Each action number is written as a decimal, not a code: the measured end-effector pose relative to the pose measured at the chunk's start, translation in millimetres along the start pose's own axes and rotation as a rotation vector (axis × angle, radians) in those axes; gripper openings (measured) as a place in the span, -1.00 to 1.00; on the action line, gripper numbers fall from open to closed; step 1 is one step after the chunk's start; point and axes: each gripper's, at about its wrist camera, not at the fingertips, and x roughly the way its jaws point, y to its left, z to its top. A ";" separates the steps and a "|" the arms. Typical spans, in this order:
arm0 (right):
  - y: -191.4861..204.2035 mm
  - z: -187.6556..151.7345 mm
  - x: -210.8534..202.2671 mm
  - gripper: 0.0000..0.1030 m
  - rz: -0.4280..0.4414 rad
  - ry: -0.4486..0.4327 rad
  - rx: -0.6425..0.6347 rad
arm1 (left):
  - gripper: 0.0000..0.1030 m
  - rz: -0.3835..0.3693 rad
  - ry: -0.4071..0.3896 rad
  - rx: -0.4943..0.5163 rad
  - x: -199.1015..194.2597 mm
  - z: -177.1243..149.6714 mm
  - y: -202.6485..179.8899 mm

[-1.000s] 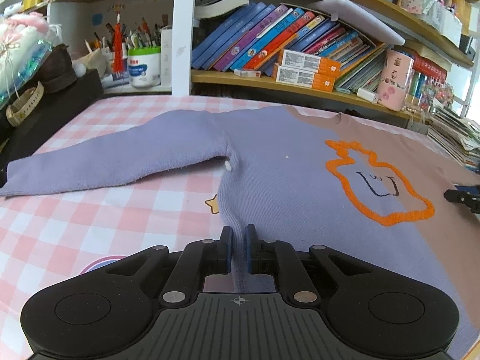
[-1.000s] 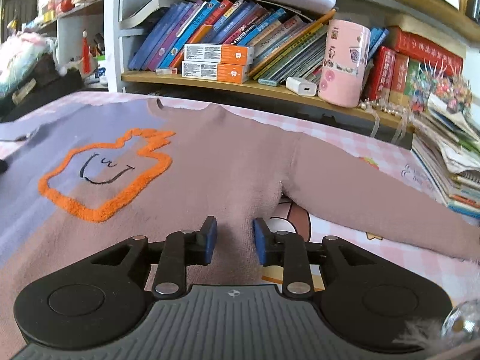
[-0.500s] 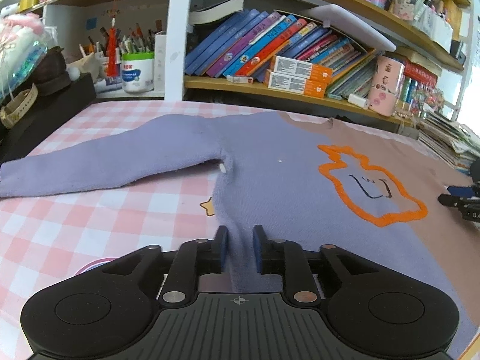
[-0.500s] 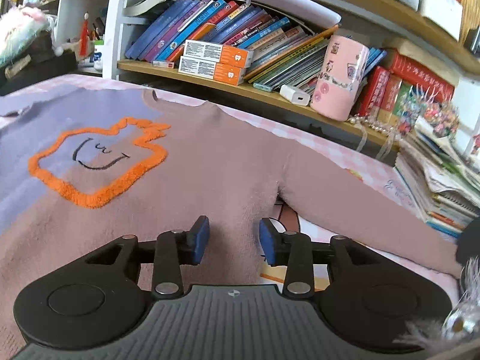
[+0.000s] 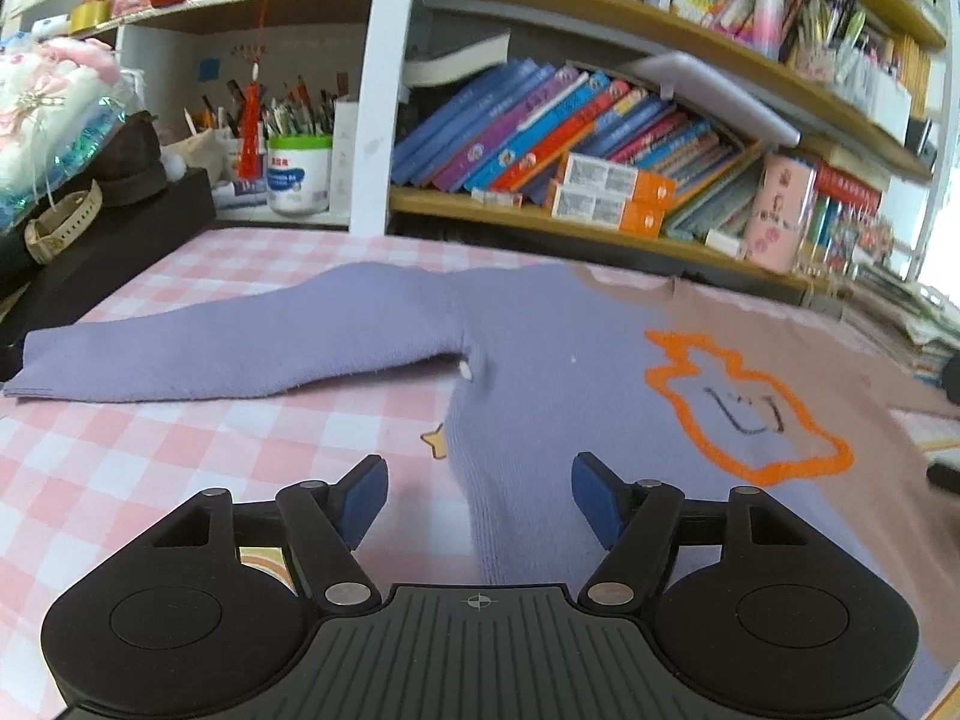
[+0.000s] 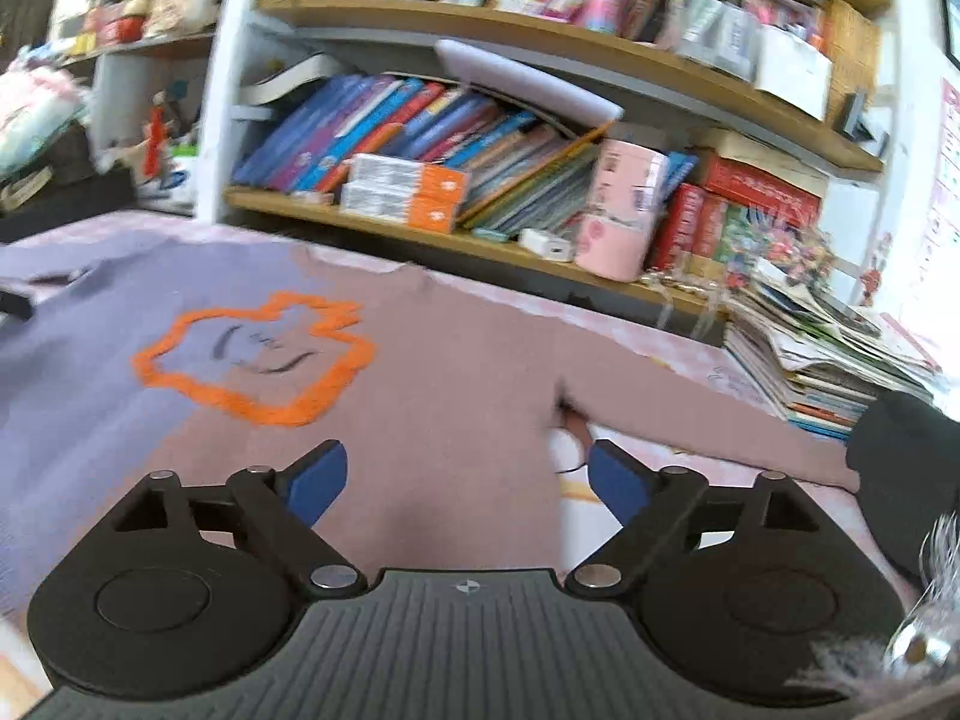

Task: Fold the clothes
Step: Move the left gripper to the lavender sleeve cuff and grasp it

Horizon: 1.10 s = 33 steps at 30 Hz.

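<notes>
A sweater, lilac on one half and dusty pink on the other with an orange outline figure, lies spread flat on the pink checked tablecloth (image 5: 150, 456). In the left wrist view its lilac body (image 5: 540, 372) and left sleeve (image 5: 228, 348) show; my left gripper (image 5: 477, 495) is open and empty over the lilac side seam. In the right wrist view the pink half (image 6: 456, 372) and right sleeve (image 6: 690, 420) show; my right gripper (image 6: 465, 480) is open and empty above the pink side edge near the armpit.
Bookshelves with leaning books (image 5: 540, 138) and a pink tin (image 6: 624, 210) stand behind the table. A black box (image 5: 102, 240) with a watch sits at the left. A stack of magazines (image 6: 828, 354) lies at the right. A dark object (image 6: 906, 468) is near the right sleeve end.
Both grippers have opened wide, from nearly shut on the sweater's side edges to open. Both have lifted and pulled back a little; the sweater lies flat.
</notes>
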 end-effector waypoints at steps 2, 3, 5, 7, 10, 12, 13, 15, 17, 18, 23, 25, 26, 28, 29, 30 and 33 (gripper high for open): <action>12.2 1.6 -7.0 0.92 -0.001 -0.024 -0.031 | 0.44 -0.002 -0.027 0.004 -4.2 -0.3 -1.2; 17.5 3.1 -9.5 0.97 0.006 -0.038 -0.043 | 0.48 -0.003 -0.040 0.006 -6.2 -0.5 -1.7; 26.9 6.4 -13.1 1.00 0.033 -0.071 -0.062 | 0.59 -0.007 -0.074 0.012 -11.3 -1.0 -3.1; 37.6 8.8 -16.3 1.00 0.053 -0.107 -0.095 | 0.63 -0.006 -0.100 0.017 -15.4 -1.6 -3.9; 53.3 12.0 -18.2 1.00 0.086 -0.143 -0.154 | 0.73 -0.012 -0.122 0.017 -18.9 -1.9 -3.6; 62.1 14.7 -14.8 1.00 0.108 -0.127 -0.178 | 0.76 -0.018 -0.132 0.015 -20.5 -2.1 -2.8; 65.6 15.7 -12.7 1.00 0.118 -0.120 -0.182 | 0.78 -0.020 -0.137 0.013 -21.2 -2.1 -2.5; 72.0 17.8 -9.3 1.00 0.133 -0.122 -0.172 | 0.79 -0.023 -0.146 0.009 -22.8 -2.2 -2.0; 75.5 20.1 -6.2 1.00 0.155 -0.118 -0.148 | 0.80 -0.035 -0.165 -0.003 -26.4 -3.1 0.8; 76.7 21.5 -4.9 1.00 0.170 -0.113 -0.135 | 0.80 -0.047 -0.176 -0.014 -28.6 -3.7 3.8; 77.4 23.6 1.6 1.00 0.234 -0.086 -0.087 | 0.80 0.001 -0.203 -0.067 -42.5 -0.1 37.8; 77.0 23.7 4.0 1.00 0.255 -0.077 -0.071 | 0.80 0.046 -0.210 -0.133 -48.9 4.8 65.1; 76.6 23.8 4.1 1.00 0.263 -0.076 -0.068 | 0.80 0.073 -0.209 -0.171 -51.7 7.1 81.5; 75.5 23.4 3.0 1.00 0.281 -0.082 -0.062 | 0.80 0.120 -0.186 -0.223 -51.9 10.4 107.3; 75.6 23.4 3.3 1.00 0.292 -0.081 -0.062 | 0.80 0.149 -0.171 -0.244 -49.8 12.1 119.8; 76.5 23.5 4.3 1.00 0.301 -0.074 -0.065 | 0.80 0.178 -0.155 -0.265 -47.4 13.6 132.2; 80.9 24.2 9.2 1.00 0.316 -0.041 -0.084 | 0.80 0.249 -0.114 -0.340 -35.9 16.0 166.2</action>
